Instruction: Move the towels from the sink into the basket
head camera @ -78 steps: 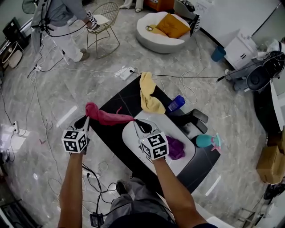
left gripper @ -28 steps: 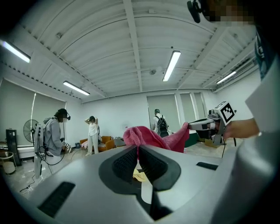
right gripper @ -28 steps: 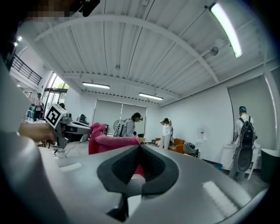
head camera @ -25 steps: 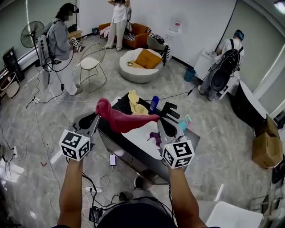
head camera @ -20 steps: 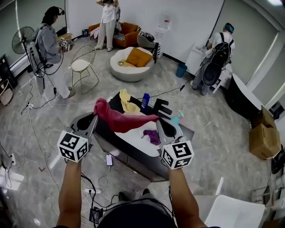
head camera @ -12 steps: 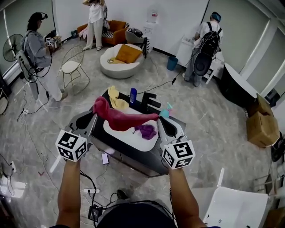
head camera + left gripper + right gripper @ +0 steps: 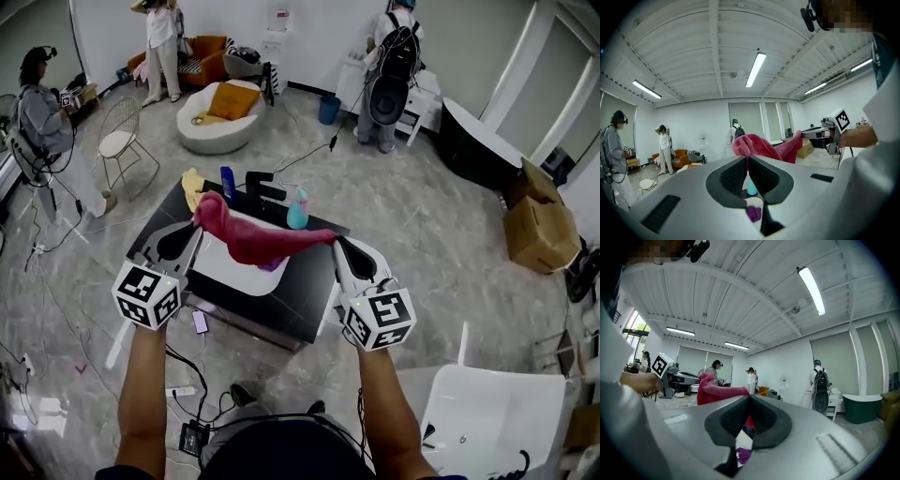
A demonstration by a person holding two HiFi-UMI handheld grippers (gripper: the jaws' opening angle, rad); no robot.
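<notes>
One red towel [image 7: 258,239] hangs stretched in the air over the white sink [image 7: 220,272]. The left gripper [image 7: 199,227] pinches its bunched left end and the right gripper [image 7: 335,240] its right corner, both pressed tight on the cloth. Beneath it a purple towel [image 7: 273,266] lies in the sink, and a yellow towel [image 7: 192,184] sits at the far left of the counter [image 7: 305,286]. No basket is in view, so I judge this carry unfinished, with more towels left.

Three towels [image 7: 255,240] [image 7: 192,186] [image 7: 272,266], two grippers [image 7: 197,225] [image 7: 334,240], one sink [image 7: 217,270]
</notes>
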